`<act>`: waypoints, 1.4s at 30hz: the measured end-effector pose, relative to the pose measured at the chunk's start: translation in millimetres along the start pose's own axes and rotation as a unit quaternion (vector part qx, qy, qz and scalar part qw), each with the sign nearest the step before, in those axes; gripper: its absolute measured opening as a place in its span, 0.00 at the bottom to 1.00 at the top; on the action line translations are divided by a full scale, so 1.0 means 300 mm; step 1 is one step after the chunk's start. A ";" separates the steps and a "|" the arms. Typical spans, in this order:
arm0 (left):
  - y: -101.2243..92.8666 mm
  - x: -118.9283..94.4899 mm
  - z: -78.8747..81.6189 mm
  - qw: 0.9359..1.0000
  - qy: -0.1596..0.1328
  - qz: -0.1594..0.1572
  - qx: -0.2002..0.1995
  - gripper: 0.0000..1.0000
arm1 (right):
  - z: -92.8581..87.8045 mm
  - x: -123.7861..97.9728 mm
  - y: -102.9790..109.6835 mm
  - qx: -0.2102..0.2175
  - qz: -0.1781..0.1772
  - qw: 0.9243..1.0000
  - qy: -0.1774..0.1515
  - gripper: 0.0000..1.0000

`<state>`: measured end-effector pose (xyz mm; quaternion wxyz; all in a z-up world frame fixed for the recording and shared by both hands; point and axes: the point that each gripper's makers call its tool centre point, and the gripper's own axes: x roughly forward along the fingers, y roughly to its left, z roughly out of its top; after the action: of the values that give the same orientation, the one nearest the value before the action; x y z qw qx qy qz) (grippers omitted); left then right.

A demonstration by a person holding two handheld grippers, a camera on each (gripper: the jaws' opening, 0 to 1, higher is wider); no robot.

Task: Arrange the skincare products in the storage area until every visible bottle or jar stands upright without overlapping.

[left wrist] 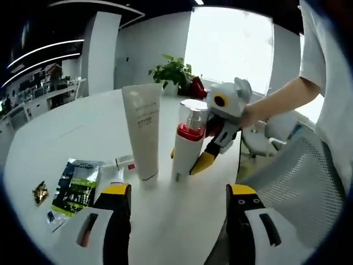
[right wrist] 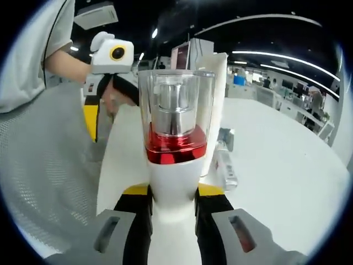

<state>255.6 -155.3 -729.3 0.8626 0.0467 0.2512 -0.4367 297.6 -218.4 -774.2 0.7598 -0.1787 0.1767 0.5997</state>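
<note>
A white pump bottle (left wrist: 186,144) with a red collar and a clear cap stands on the white table (left wrist: 88,127), leaning slightly. My right gripper (left wrist: 190,159) comes in from the right and is shut on its body. In the right gripper view the same bottle (right wrist: 174,165) is clamped between the yellow-tipped jaws of the right gripper (right wrist: 174,194). Just left of it a tall white tube (left wrist: 141,132) stands upright on its cap; this tube (right wrist: 217,105) rises behind the bottle. My left gripper (left wrist: 179,192) is open over bare table in front of both.
A green and black sachet (left wrist: 77,186), a small gold packet (left wrist: 39,192) and a little white tube lying flat (left wrist: 124,163) sit at the left. A potted plant (left wrist: 174,72) stands at the far edge. A mesh chair (left wrist: 303,176) and a person's arm (left wrist: 276,99) are on the right.
</note>
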 end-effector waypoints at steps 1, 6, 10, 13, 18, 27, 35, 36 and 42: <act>0.007 -0.009 -0.003 1.000 -0.001 0.008 -0.003 0.66 | -0.002 0.001 -0.009 -0.001 0.000 1.000 0.000 0.29; 0.044 -0.051 -0.012 0.999 -0.010 0.036 -0.023 0.70 | -0.004 0.003 -0.051 0.005 -0.008 1.000 0.001 0.29; 0.085 -0.092 -0.028 0.998 -0.015 0.056 -0.037 0.75 | -0.005 0.007 -0.072 0.013 -0.008 1.000 -0.001 0.28; 0.092 -0.114 -0.038 0.997 -0.017 0.069 -0.043 0.78 | -0.006 0.015 -0.083 0.014 -0.003 1.000 -0.001 0.28; 0.089 -0.141 -0.052 0.995 -0.017 0.085 -0.055 0.81 | -0.011 0.029 -0.103 0.013 0.000 1.000 0.003 0.28; 0.109 -0.164 -0.060 0.992 -0.021 0.109 -0.065 0.83 | -0.015 0.044 -0.124 0.011 0.000 1.000 0.011 0.28; 0.131 -0.179 -0.066 0.990 -0.018 0.121 -0.067 0.88 | -0.035 0.055 -0.134 0.010 0.004 1.000 0.018 0.28; 0.134 -0.182 -0.068 0.990 -0.018 0.122 -0.068 0.88 | -0.038 0.057 -0.133 0.010 0.005 1.000 0.020 0.28; 0.151 -0.191 -0.075 0.990 -0.016 0.124 -0.068 0.88 | -0.050 0.063 -0.138 0.007 0.002 1.000 0.030 0.28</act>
<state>253.6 -78.8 -728.1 0.9150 0.0113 0.2589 -0.3092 341.3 -218.8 -794.0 0.7542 -0.1910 0.2040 0.5943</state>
